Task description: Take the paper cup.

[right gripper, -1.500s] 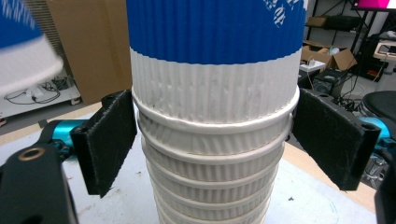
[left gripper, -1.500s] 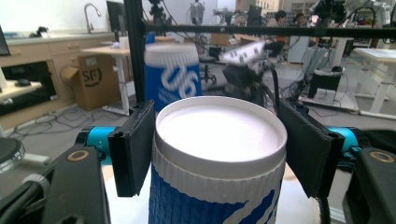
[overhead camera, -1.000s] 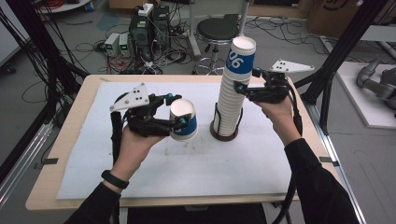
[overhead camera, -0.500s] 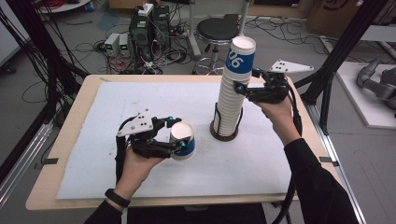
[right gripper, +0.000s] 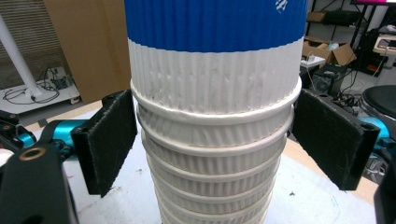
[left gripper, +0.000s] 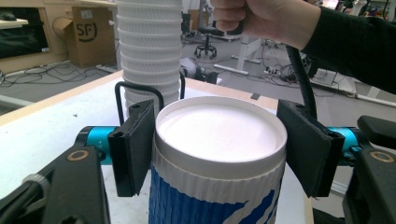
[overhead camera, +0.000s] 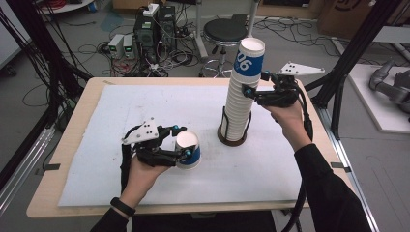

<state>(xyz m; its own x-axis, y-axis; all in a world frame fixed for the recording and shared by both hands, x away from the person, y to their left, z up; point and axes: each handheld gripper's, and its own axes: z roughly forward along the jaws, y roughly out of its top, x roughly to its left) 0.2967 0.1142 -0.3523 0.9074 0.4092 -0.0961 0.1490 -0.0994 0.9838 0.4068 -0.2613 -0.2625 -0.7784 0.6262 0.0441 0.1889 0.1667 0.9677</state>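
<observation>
A single paper cup [overhead camera: 187,150] stands upside down on the white sheet [overhead camera: 145,104] at the near left of the table [overhead camera: 67,140], its flat base facing up and its blue band below. The left gripper [overhead camera: 186,141] straddles it; in the left gripper view the pads [left gripper: 133,144] sit just beside the ribbed wall, one about touching and the other with a sliver of gap, so the grip looks slack rather than clamped. Toward the far right a tall stack of cups [overhead camera: 241,94] rises from a dark wire holder [overhead camera: 234,134], also inverted, with a blue-banded cup on top. The right gripper [overhead camera: 255,84] brackets the stack high up, just under that top cup; in its own view the pads [right gripper: 105,140] stand clear of the cups on both sides, so it is released and gripping nothing. These cups are likely very light and thin-walled: the corrugated sleeve gives friction, but a hard squeeze mid-wall would probably dent them. The stiffest holds are probably near the rolled rim or the base disc. Nested cups tend to stick, so lifting the top one may drag the next one up or tip the stack.
</observation>
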